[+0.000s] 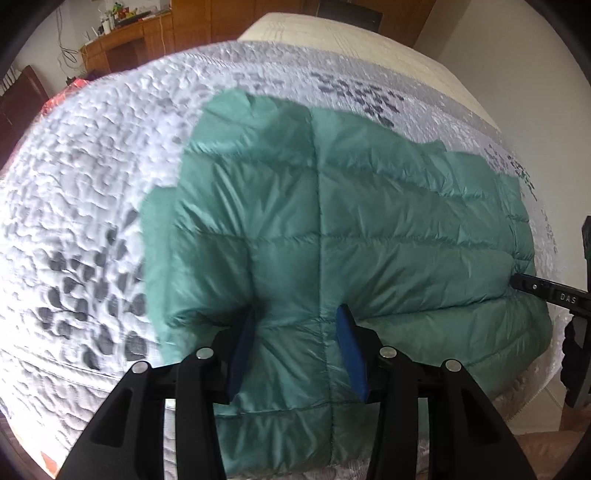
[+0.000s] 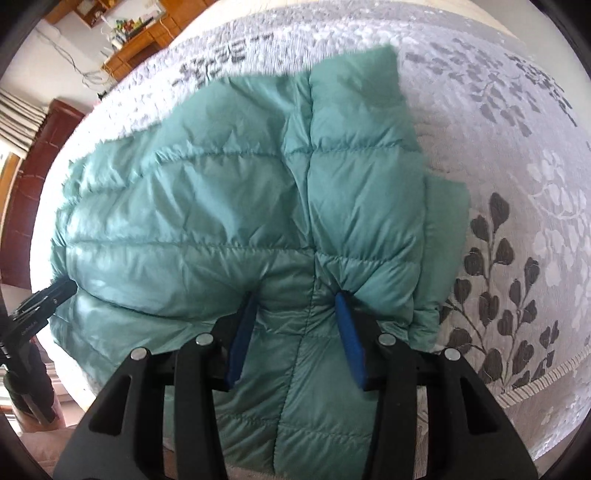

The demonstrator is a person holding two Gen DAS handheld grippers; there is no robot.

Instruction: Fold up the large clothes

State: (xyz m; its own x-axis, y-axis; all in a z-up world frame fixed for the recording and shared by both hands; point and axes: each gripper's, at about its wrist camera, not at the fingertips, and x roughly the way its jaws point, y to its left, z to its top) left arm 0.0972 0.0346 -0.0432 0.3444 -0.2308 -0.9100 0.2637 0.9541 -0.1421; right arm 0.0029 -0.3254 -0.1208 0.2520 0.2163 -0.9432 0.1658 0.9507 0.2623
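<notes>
A teal quilted puffer jacket lies partly folded on a bed with a white and grey floral cover. My left gripper is closed on a puffy fold of the jacket near its left side, blue pads pressing the fabric from both sides. My right gripper is closed on a fold of the same jacket near its right side. The right gripper also shows at the right edge of the left wrist view. The left gripper shows at the left edge of the right wrist view.
The bed cover spreads wide around the jacket. A wooden desk with clutter stands beyond the bed. A dark wooden chair stands by the bed's far side. The bed edge and floor lie close to me.
</notes>
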